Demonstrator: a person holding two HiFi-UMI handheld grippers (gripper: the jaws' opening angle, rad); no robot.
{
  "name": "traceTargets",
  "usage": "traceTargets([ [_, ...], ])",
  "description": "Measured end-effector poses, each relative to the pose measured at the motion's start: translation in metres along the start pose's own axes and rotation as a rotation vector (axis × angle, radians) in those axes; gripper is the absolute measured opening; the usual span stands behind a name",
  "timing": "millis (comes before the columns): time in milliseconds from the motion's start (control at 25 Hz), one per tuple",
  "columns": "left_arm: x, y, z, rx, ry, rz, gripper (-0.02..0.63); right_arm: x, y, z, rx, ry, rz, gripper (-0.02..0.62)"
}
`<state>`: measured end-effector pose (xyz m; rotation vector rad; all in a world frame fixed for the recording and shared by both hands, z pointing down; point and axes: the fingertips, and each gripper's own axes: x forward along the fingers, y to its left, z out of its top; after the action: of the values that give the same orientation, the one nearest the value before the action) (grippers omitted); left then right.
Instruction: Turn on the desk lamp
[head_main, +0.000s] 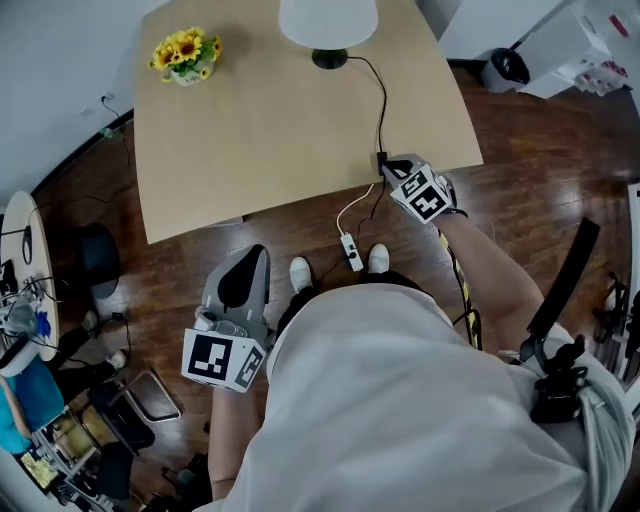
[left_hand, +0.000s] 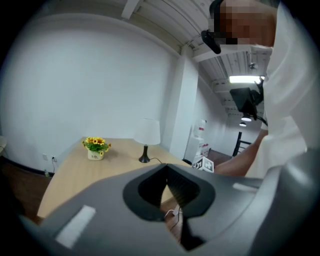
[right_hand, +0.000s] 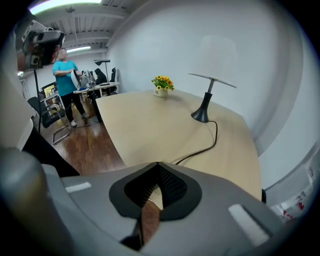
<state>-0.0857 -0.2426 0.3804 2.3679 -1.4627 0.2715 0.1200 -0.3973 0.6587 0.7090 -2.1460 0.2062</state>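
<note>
Pale wood desk (head_main: 270, 140) carries the desk lamp (head_main: 328, 22) at its far edge. The shade looks unlit, and the cord (head_main: 381, 105) runs to the near edge. Head view: the right gripper (head_main: 393, 168) sits at that edge beside a dark piece on the cord, arm stretched forward, while the left gripper (head_main: 252, 258) hangs low by the hip. Left gripper view: the 2 jaws meet, nothing between them. Right gripper view: jaws together, empty, pointing across the desk at the lamp. I judge this the approach. Next comes finding the switch, probably on the cord, and pressing it with 1 closed tip.

No legible txt, labels or nos. anywhere.
</note>
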Motion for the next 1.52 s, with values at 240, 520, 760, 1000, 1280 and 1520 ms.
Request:
traceTargets([
  [240,-0.001,0.005,0.0,-0.007,0.003,0.029,0.018,0.016,-0.001,0.002,-0.056,0.055,0.016,0.003],
  [520,0.005,0.009,-0.003,-0.009,0.009,0.037,0.018,0.026,0.0,-0.006,-0.08,0.089,0.025,0.003],
  [760,0.008,0.009,-0.002,-0.007,0.013,0.027,0.018,0.028,0.003,-0.012,-0.077,0.109,0.033,0.003],
  [1000,0.012,0.008,-0.001,-0.002,0.017,0.014,0.018,0.028,0.004,-0.014,-0.074,0.108,0.021,0.003],
  [1280,0.012,0.008,0.001,0.003,0.013,0.013,0.018,0.027,0.004,-0.014,-0.074,0.118,0.022,0.003],
  [1520,0.007,0.011,0.001,0.005,0.01,0.005,0.018,0.02,0.002,-0.008,-0.012,0.065,0.002,0.003],
])
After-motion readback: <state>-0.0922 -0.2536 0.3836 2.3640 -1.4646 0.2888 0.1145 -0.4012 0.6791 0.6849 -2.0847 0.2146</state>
